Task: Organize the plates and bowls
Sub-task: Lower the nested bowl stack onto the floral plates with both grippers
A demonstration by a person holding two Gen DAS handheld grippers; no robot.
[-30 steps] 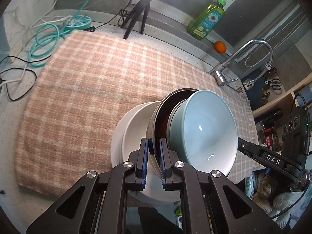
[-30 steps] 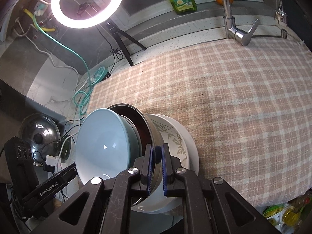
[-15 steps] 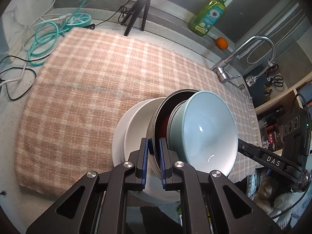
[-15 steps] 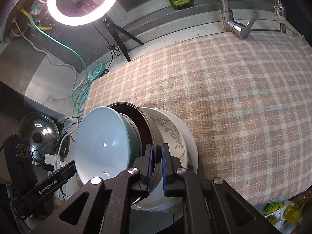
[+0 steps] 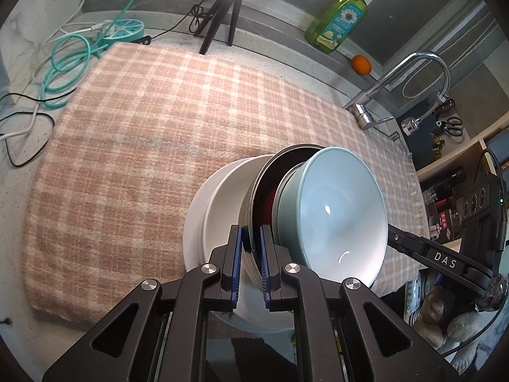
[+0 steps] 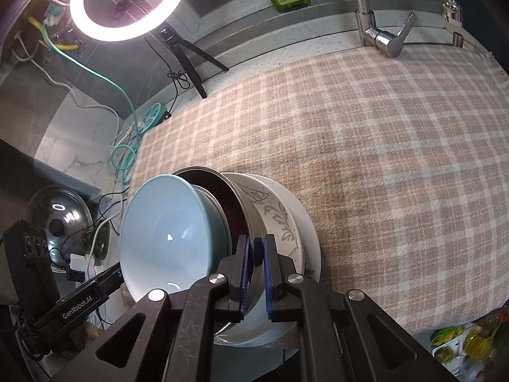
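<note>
Broadly, a checked cloth is spread over the counter, and the nested stack is held just above its near edge, tipped so that its mouths face sideways. Outermost is the white plate, then the patterned bowl, the dark metal bowl and, innermost, the pale blue bowl. The stack is pinched from opposite sides: the left gripper and the right gripper are each closed narrowly on the thin rim of the metal bowl. Probably the stack is being carried to be set down. It should be levelled before lowering, with both wrists turned together, since the blue bowl sits loose and could slide out. Both grips should be released only once the plate rests flat on the cloth.
</note>
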